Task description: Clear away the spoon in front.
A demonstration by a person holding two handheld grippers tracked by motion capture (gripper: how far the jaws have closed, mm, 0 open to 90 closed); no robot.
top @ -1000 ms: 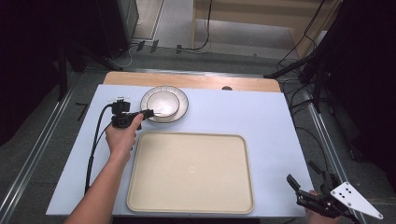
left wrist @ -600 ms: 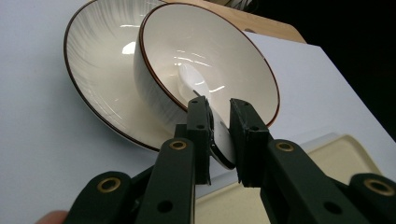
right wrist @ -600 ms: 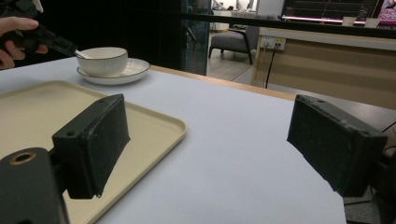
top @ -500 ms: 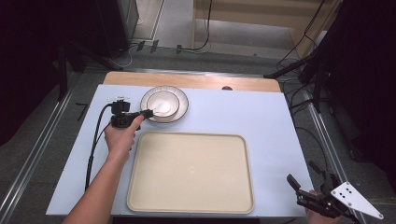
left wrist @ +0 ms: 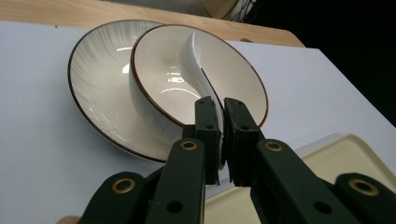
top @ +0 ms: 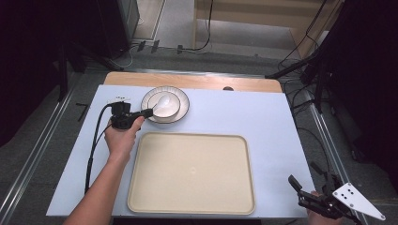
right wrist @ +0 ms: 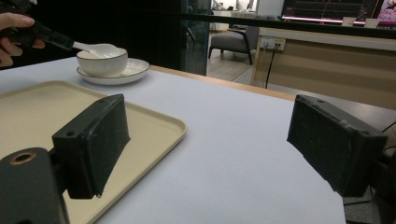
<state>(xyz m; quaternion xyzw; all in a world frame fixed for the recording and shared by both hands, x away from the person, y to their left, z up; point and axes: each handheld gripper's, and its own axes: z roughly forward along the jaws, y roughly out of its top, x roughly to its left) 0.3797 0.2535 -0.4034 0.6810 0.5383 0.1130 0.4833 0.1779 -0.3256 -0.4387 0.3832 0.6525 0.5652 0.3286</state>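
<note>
Left tool (left wrist: 219, 135) clamps the spoon (left wrist: 196, 60) handle; spoon lies in the bowl (top: 165, 104) on its plate (top: 180, 115), far side of the surface (top: 263, 122). Right tool (right wrist: 210, 149) gapes idle beside the empty tray (top: 192, 173), likely the destination.

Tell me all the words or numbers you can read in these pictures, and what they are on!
There are none I can read.
The screens far at the back of the right gripper view show coloured lines and marks, too small and blurred to read.
The tray, bowl, plate and spoon carry no writing.
The grey plate on the right hand-held gripper has only holes.
</note>
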